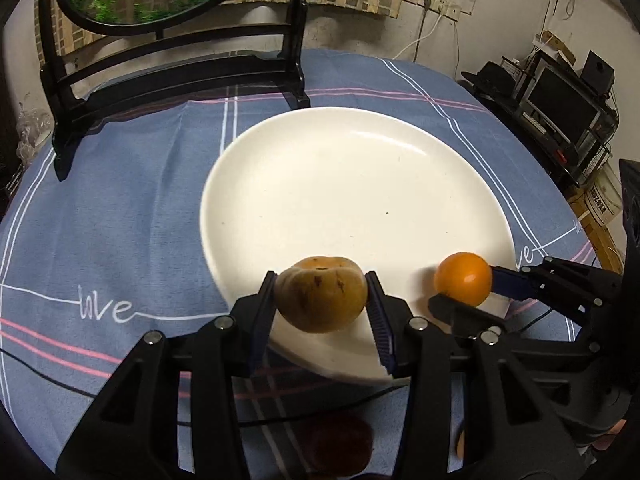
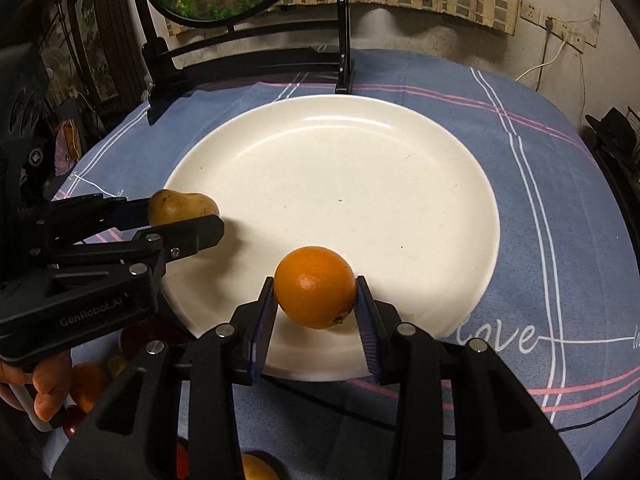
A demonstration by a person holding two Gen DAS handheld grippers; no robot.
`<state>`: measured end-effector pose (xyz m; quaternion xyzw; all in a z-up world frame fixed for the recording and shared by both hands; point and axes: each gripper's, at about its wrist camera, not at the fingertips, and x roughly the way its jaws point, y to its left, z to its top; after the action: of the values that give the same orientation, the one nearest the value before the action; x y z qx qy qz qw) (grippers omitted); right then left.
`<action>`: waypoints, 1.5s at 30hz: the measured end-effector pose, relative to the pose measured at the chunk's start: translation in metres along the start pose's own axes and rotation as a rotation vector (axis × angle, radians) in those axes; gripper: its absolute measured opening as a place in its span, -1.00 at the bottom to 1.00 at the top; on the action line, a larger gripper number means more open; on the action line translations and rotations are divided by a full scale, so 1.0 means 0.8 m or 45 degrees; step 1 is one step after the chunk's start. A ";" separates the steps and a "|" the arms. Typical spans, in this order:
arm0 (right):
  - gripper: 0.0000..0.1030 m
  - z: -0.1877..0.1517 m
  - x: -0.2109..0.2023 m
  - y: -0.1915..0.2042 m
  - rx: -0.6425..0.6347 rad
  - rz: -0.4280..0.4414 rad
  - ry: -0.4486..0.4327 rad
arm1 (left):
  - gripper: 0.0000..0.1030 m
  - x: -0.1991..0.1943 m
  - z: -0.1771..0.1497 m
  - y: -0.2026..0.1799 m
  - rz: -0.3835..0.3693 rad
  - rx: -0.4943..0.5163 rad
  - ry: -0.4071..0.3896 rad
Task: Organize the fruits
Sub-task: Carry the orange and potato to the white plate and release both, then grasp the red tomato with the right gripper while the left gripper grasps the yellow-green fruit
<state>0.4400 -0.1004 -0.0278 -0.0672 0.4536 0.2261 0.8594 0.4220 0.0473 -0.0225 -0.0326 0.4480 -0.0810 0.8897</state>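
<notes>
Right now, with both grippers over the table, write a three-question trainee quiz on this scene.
1. True or false: the white plate already holds fruit resting on it.
2. Which fruit does the right gripper hold? A orange, B brown fruit
3. Fill in: the left gripper is shut on the ____ fruit.

Key: 1 false; 2 A; 3 brown

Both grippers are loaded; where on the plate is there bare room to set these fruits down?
The white plate is bare across its middle and far half, toward the mirror stand. Its near rim is crowded: brown fruit in left gripper, orange in right gripper.
</notes>
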 end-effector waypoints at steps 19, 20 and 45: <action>0.21 -0.074 -0.138 -0.002 -0.003 0.014 -0.262 | 0.92 -0.126 -0.039 0.010 0.061 -0.047 -0.221; 0.21 -0.086 -0.149 -0.001 0.006 0.023 -0.274 | 0.92 -0.138 -0.052 0.012 0.046 -0.061 -0.233; 0.21 -0.267 -0.163 0.010 0.032 -0.110 -0.080 | 0.93 -0.206 -0.315 -0.058 0.106 0.261 -0.204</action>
<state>0.2129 -0.2044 -0.0449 -0.0688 0.4257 0.1849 0.8831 0.1178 0.0336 -0.0359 0.0707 0.3659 -0.0863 0.9240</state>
